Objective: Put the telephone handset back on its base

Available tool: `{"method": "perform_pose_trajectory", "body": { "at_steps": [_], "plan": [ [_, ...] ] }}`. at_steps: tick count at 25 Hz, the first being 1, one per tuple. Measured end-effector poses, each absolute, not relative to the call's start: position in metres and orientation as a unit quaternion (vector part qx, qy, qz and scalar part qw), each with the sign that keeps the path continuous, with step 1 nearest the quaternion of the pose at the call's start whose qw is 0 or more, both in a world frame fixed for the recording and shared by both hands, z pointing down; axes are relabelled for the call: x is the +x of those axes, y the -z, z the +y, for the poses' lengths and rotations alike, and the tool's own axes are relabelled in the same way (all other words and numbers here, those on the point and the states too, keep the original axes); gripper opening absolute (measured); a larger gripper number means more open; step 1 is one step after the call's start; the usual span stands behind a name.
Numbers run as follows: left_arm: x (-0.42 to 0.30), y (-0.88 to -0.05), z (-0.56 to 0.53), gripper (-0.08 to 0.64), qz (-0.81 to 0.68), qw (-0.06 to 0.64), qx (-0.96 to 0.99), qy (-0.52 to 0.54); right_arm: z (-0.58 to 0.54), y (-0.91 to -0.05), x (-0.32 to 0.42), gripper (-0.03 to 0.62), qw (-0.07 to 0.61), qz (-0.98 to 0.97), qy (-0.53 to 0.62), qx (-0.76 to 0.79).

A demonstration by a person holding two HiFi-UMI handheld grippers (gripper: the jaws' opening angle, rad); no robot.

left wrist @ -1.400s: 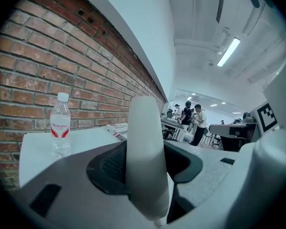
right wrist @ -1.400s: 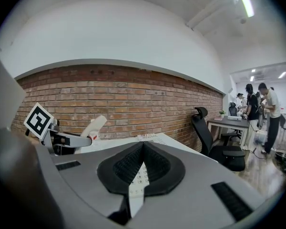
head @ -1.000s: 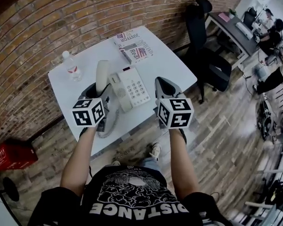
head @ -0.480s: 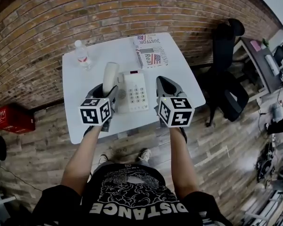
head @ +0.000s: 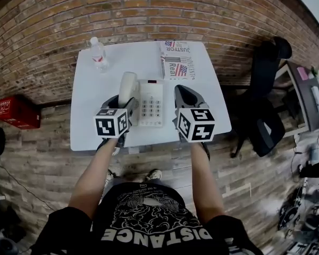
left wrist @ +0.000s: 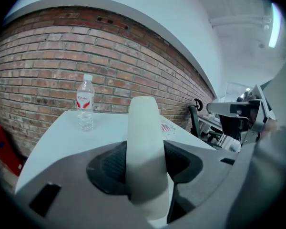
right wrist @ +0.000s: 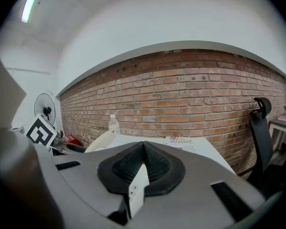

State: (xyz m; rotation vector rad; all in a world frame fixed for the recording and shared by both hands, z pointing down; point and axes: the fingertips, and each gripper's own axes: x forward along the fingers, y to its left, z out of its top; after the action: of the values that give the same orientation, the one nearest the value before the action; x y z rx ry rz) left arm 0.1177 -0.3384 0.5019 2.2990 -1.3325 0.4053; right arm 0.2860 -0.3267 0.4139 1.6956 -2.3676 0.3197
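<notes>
A white telephone base (head: pixel 150 103) with a keypad lies on the white table (head: pixel 90 121). My left gripper (head: pixel 125 101) is shut on the white handset (head: pixel 127 86), which stands up just left of the base, over its cradle side. In the left gripper view the handset (left wrist: pixel 144 142) fills the gap between the dark pads of the left gripper (left wrist: pixel 145 160). My right gripper (head: pixel 184 92) hovers at the base's right side, shut and holding nothing. In the right gripper view the pads of the right gripper (right wrist: pixel 143 149) meet at their tips, and the handset (right wrist: pixel 97 142) shows to the left.
A water bottle (head: pixel 98 53) stands at the table's far left corner. A newspaper (head: pixel 175 60) lies at the far right. The brick wall (head: pixel 165 9) runs behind the table. A black office chair (head: pixel 266 89) stands to the right and a red crate (head: pixel 17 112) on the floor to the left.
The head view has swung, so the table now sits squarer and centred. Both grippers keep their places beside the base. The left one still holds the handset.
</notes>
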Motion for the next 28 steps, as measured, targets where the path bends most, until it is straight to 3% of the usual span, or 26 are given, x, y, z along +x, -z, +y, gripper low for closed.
{"method": "perform_pose_trajectory", "body": {
  "at_steps": [28],
  "plan": [
    [0.137,-0.576,-0.364,0.213,-0.549,0.310,0.734,-0.254,-0.344,-0.451,0.297,0.000,0.130,-0.834,-0.124,0.521]
  ]
}}
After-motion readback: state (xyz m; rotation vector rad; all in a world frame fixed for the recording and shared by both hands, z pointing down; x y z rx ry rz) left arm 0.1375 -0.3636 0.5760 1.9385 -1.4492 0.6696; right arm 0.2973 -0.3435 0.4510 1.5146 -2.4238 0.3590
